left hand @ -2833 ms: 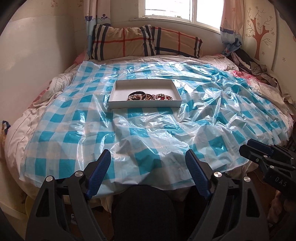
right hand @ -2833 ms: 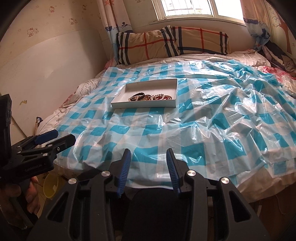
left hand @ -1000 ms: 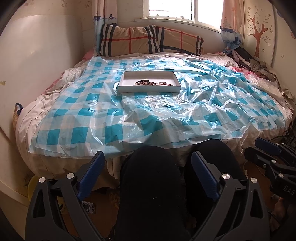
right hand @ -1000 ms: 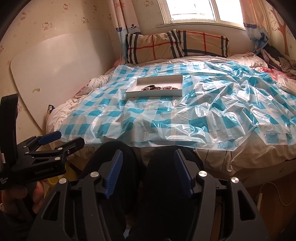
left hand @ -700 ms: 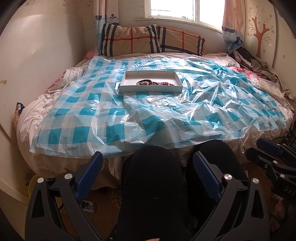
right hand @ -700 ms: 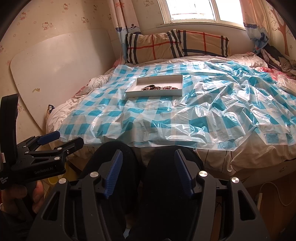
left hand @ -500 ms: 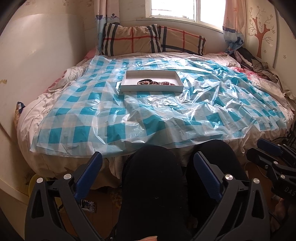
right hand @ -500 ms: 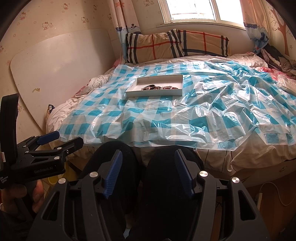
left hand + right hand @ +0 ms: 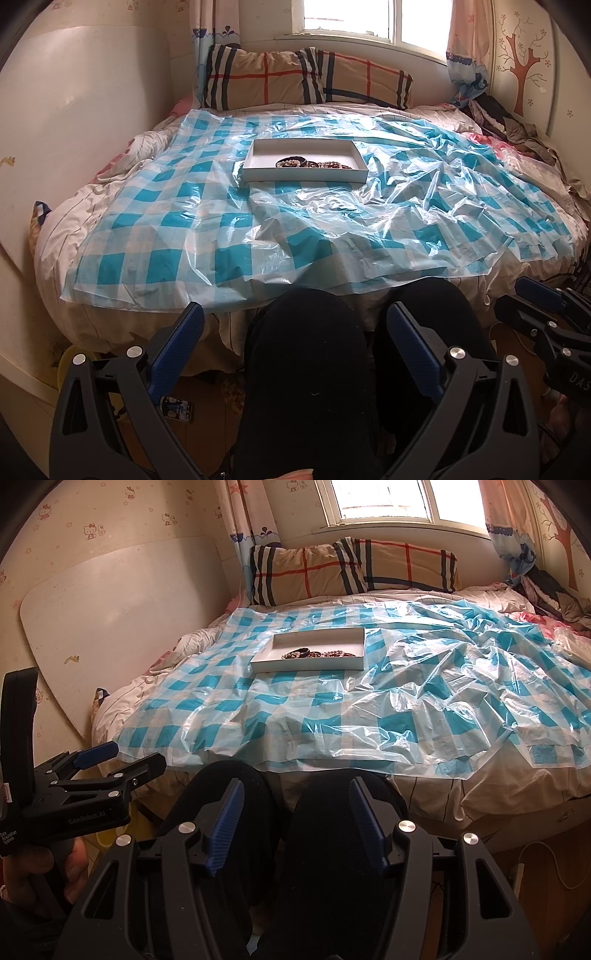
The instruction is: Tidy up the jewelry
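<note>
A white shallow box (image 9: 255, 174) lies on the bed's blue checked plastic sheet, far ahead; it also shows in the right wrist view (image 9: 266, 663). Several beaded bracelets (image 9: 291, 161) lie inside it along the near wall, seen in the right wrist view too (image 9: 301, 652). My left gripper (image 9: 293, 319) is open and empty, held low over the person's black-trousered knees, well short of the bed. My right gripper (image 9: 295, 794) is open and empty, also over the knees. Each gripper shows from the side in the other's view, the right one (image 9: 532, 302) and the left one (image 9: 122, 758).
Plaid pillows (image 9: 306, 79) lie at the head of the bed under a window. A white board (image 9: 110, 627) leans on the left wall. Piled clothes (image 9: 506, 125) sit at the right. A phone (image 9: 176, 408) lies on the floor by the left leg.
Both grippers have drawn back from the bed and come to rest over the knees; in the last second they barely moved. Both stay open.
</note>
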